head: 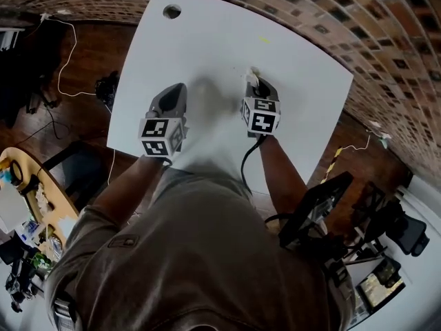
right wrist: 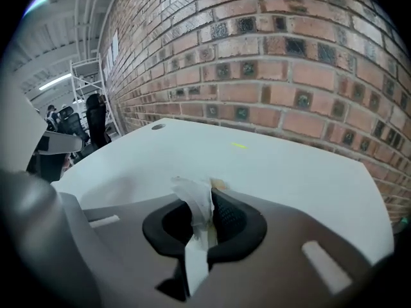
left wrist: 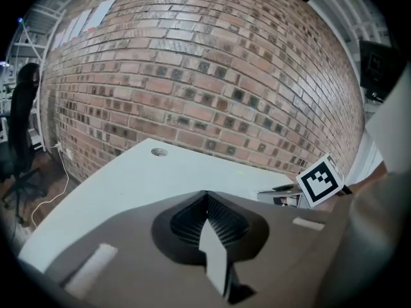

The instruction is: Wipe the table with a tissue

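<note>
- Table (head: 207, 40): smooth white top with a round hole (head: 171, 10) near its far corner; a rough brick wall (left wrist: 212, 76) stands close behind.
- Right gripper (right wrist: 209, 201): ribbed dark jaws pinched on a crumpled white tissue (right wrist: 192, 194), over the tabletop's middle.
- Left gripper (left wrist: 205, 204): jaws closed together with nothing between them, alongside the right gripper.

Illumination is even and diffuse. The white table (head: 207, 47) renders bright, with one soft shadow near its middle. All views show strong fisheye bending; both gripper views have black corners. The brick wall (left wrist: 212, 76) is sharp; the nearest foreground is soft.
</note>
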`<state>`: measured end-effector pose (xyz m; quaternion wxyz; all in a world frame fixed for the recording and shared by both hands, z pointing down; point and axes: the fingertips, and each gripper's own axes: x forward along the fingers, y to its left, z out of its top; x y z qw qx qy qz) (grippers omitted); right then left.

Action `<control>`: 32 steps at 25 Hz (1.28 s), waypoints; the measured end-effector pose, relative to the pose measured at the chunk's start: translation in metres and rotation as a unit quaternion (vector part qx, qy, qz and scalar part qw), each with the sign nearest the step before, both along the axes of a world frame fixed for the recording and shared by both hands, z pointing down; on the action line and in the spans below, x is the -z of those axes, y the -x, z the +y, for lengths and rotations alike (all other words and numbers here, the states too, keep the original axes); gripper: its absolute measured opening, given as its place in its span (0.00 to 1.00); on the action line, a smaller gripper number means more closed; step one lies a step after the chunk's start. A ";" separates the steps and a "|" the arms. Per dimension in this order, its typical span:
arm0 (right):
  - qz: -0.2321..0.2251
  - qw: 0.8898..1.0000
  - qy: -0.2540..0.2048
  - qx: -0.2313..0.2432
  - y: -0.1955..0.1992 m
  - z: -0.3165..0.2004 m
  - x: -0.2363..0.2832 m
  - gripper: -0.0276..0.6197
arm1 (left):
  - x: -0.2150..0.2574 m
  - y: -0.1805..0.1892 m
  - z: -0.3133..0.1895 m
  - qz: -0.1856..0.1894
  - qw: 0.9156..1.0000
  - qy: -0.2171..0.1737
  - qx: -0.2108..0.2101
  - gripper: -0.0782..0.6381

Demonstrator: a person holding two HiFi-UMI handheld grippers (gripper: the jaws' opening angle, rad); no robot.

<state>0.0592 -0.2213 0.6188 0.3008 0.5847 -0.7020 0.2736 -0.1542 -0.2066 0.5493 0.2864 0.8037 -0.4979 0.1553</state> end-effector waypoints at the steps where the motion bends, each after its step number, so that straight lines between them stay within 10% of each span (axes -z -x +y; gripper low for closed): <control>1: 0.002 1.000 0.002 -0.001 0.000 0.000 -0.001 0.11 | -0.002 0.003 -0.003 0.001 1.000 0.000 0.000 0.11; 32: -0.016 0.997 0.009 0.074 0.076 -0.027 -0.002 0.11 | -0.006 0.042 -0.014 0.008 1.000 -0.001 0.024 0.11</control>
